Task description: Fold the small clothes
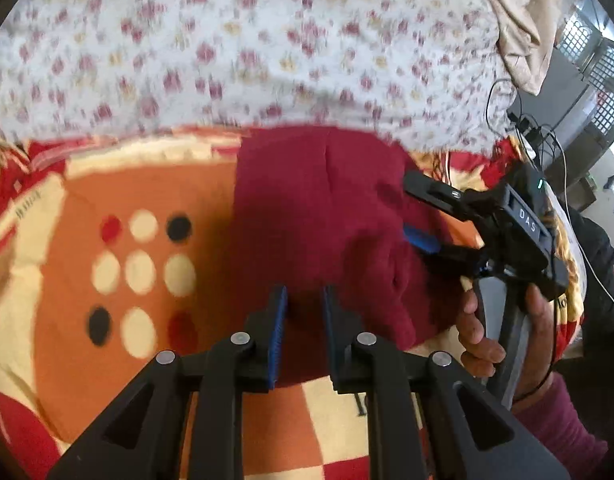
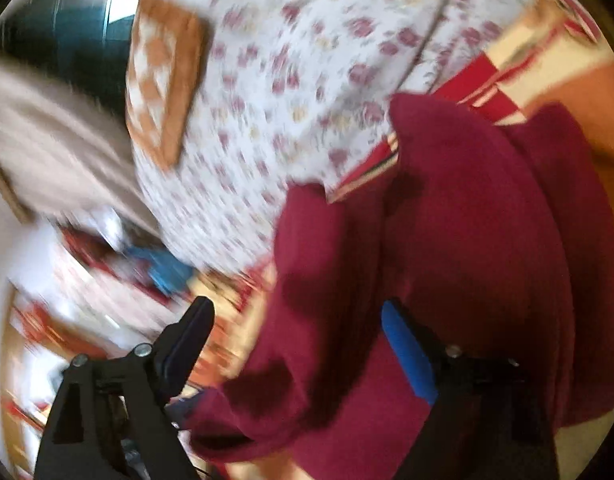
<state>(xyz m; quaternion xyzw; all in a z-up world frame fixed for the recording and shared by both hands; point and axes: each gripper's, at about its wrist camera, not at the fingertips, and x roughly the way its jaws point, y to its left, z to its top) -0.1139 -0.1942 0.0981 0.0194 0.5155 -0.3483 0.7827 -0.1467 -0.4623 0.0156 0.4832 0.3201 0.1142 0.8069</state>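
Note:
A small maroon garment point(image 1: 323, 216) lies partly folded on an orange, red and cream patterned blanket point(image 1: 119, 184). My left gripper point(image 1: 305, 296) hovers over its near edge with a narrow gap between the blue pads, nothing gripped. My right gripper point(image 1: 407, 208) comes in from the right, held by a hand, jaws wide apart at the garment's right edge. In the right wrist view the garment point(image 2: 447, 220) is bunched between the spread fingers of the right gripper point(image 2: 299, 312); the blue pad point(image 2: 407, 352) rests against the cloth. The view is motion-blurred.
A white floral sheet point(image 1: 247, 52) covers the bed behind the blanket. A beige cloth point(image 1: 523, 20) hangs at the back right, with cables and a dark crate point(image 1: 587, 92) beyond. A brown patterned cushion point(image 2: 163, 80) lies on the sheet.

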